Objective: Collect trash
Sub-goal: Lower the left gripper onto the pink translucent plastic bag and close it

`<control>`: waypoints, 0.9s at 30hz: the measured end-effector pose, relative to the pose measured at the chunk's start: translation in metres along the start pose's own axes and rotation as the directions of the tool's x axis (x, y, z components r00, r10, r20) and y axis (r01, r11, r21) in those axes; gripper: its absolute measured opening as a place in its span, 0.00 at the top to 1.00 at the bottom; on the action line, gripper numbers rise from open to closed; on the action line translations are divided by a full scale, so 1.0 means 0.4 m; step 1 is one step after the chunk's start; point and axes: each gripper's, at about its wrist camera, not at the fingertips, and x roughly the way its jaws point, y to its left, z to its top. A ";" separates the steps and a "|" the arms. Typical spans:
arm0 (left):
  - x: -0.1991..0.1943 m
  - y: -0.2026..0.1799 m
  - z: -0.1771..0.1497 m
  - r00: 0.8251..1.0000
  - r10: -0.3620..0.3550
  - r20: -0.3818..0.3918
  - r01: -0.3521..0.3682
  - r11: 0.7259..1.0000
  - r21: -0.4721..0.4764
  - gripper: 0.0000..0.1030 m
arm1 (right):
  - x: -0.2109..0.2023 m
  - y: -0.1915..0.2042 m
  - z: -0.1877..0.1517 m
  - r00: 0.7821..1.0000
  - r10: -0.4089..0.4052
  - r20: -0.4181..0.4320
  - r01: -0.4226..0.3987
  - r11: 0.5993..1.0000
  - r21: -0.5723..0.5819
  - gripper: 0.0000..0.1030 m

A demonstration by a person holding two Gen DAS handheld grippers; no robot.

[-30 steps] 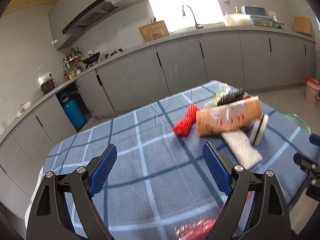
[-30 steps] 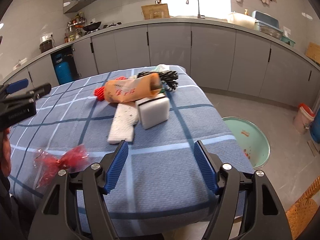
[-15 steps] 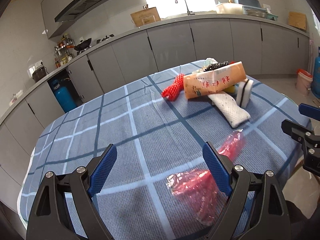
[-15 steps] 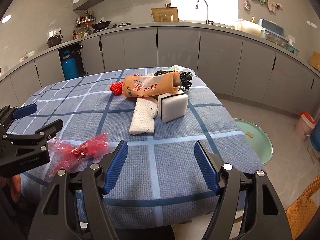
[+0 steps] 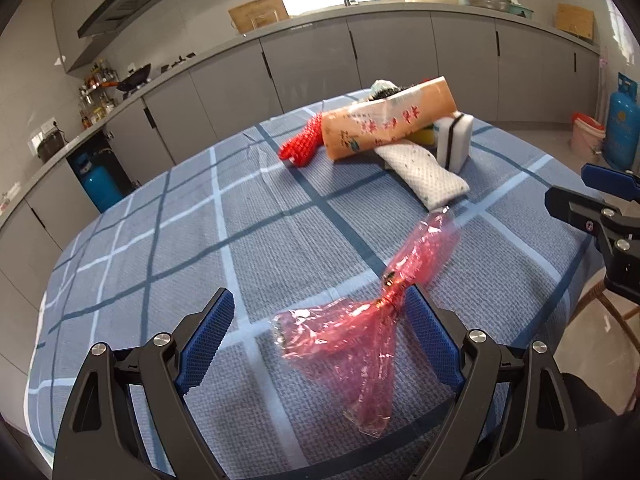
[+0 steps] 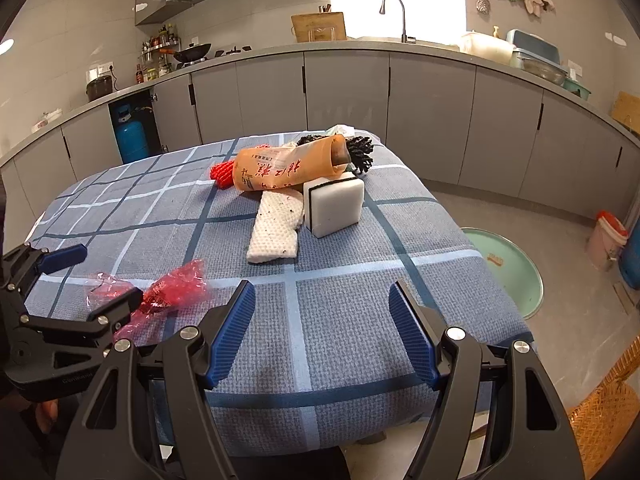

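- Left tool (image 5: 318, 320): jaws spread wide, nothing pinched. It hangs low over the near edge of the surface (image 5: 168, 240), w/ the red cellophane wrapper (image 5: 360, 320) lying partly between its pads (image 5: 208, 332) — the right pad looks just beside the wrapper's knotted waist; can't tell if it touches.
- Right tool (image 6: 322, 332): also spread, empty, over bare checked cloth near the front edge; wrapper sits to its left, apart from it.
- Wrapper: thin crinkly film, twisted at the middle, flared at both ends. Judged v. light, soft and springy, prob. slippery — it'll crush flat rather than resist, and a loose end may slide out.
- Best hold, imo: the twisted waist, where the film is bunched thickest; close fully, since there's little bulk to bite on.
- Further out, mid-surface pile: orange paper bag (image 5: 388, 120) lying across a white knitted cloth (image 5: 424, 172), a white sponge block (image 5: 456, 140), red mesh (image 5: 302, 146), black bristly thing behind. Bag looks light but bulky, so grip a flattened end.
- Teal basin (image 6: 508, 268) on the floor right of the surface — poss. the drop spot, unsure.
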 end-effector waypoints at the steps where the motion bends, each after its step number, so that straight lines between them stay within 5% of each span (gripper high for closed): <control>1: 0.008 -0.002 -0.003 1.000 -0.007 -0.011 0.007 1.000 0.000 0.17 | 0.002 0.000 -0.001 1.000 0.002 -0.002 -0.002 1.000 0.000 0.33; 4: 0.020 -0.006 -0.008 0.999 -0.034 -0.026 0.034 0.999 -0.003 0.23 | 0.009 -0.004 -0.004 1.000 0.004 -0.008 -0.004 1.000 0.005 0.33; 6: 0.025 -0.009 -0.009 0.998 -0.055 -0.033 0.055 0.999 0.001 0.41 | 0.015 -0.009 -0.006 1.000 0.005 -0.012 -0.005 1.000 0.011 0.33; 15: 0.017 -0.011 0.002 0.990 -0.142 -0.024 0.142 0.990 -0.003 0.86 | 0.043 -0.038 0.024 1.000 0.010 -0.017 -0.010 1.000 0.025 0.33; 20: -0.002 0.016 0.039 0.995 -0.093 0.021 0.093 0.995 -0.018 0.89 | 0.064 -0.061 0.094 1.000 0.001 0.005 -0.001 1.000 0.017 0.33; 27: 0.018 0.097 0.139 0.993 0.078 0.084 -0.073 0.995 -0.063 0.90 | 0.125 -0.059 0.214 0.999 0.013 0.046 -0.013 1.000 0.002 0.34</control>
